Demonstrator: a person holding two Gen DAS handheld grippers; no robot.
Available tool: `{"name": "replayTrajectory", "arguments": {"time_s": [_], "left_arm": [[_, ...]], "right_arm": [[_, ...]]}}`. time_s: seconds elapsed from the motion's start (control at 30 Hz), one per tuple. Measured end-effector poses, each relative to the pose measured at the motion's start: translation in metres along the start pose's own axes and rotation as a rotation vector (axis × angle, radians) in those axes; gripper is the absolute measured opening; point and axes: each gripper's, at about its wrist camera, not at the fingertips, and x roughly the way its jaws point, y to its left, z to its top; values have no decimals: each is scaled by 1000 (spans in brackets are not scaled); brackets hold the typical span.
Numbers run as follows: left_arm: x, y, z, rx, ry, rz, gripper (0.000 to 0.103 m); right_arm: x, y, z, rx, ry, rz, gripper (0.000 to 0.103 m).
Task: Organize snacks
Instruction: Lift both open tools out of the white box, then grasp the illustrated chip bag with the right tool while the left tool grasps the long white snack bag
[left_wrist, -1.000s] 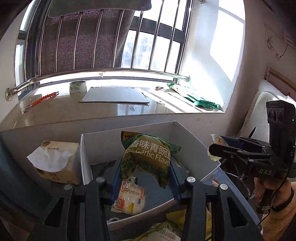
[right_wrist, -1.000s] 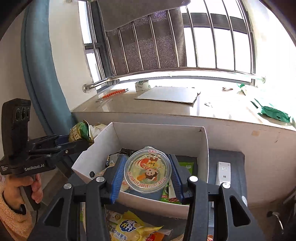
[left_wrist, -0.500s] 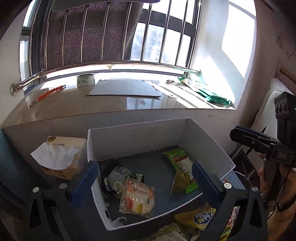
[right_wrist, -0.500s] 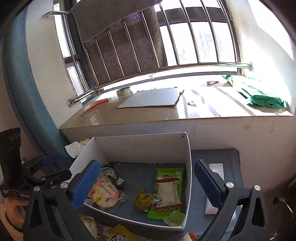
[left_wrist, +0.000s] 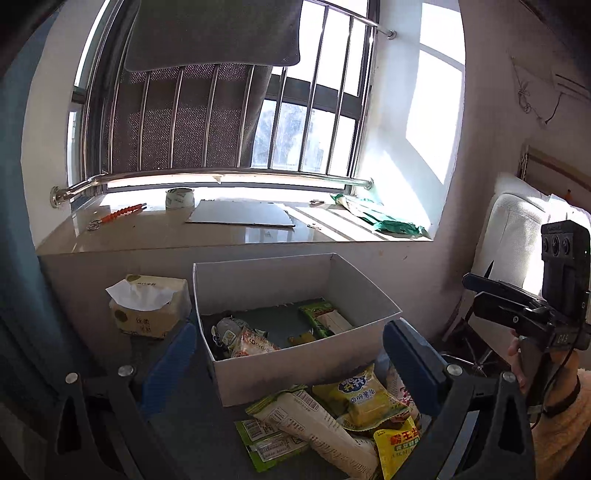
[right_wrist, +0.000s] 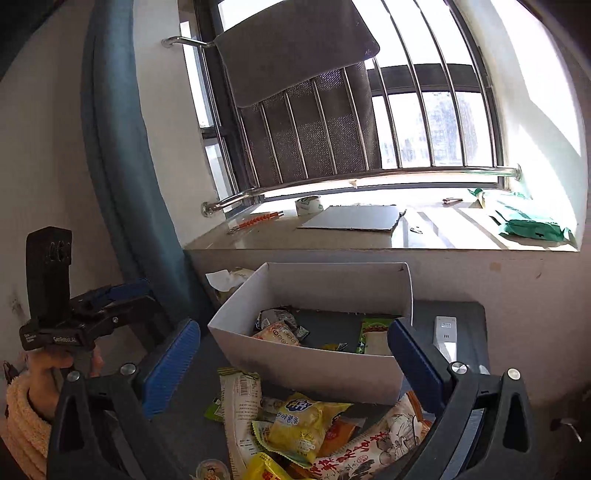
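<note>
Between your wide-open, empty left gripper (left_wrist: 288, 354) and right gripper (right_wrist: 295, 354), the white box (left_wrist: 295, 365) sits at twelve o'clock, a few packets inside. The loose snack pile (right_wrist: 314, 424) lies at six o'clock, against its near wall. Drop onto one packet only, pinching flat across it. Dark tabletop (left_wrist: 192, 417); sunlit windowsill (left_wrist: 236, 236) beyond.

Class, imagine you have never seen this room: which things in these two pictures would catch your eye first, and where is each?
First, the white box in the middle of the dark table, with a few snacks inside. Next, the bright heap of snack packets on the table in front of the box. Both the left gripper and right gripper stand wide open, holding nothing.
</note>
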Motion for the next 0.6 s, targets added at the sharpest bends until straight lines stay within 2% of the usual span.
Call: {"name": "replayTrajectory", "arguments": {"time_s": [0.07,0.13,0.3,0.43,0.5,0.6], "left_arm": [[-14,-8,-15,5,-9,-4,103],[-27,-16,-31,6,-20,4,103],[-44,-33,-74,-6,-2,10,103],[-52,-39,-109,-48,41,26,103],[-54,-41,-124,-62,57,38,103],[-53,-40,-139,-94,85,13,103]], "right_arm": [[-17,7,-16,-11,-14,14,103],[-32,15,-35,-28,-21,-11,103],[-64,21,-83,22,-28,-34,103],[-85,27,-123,2,7,-135,103],[-90,26,-143,14,43,-144,103],[-91,18,-166,82,106,-107,103]]}}
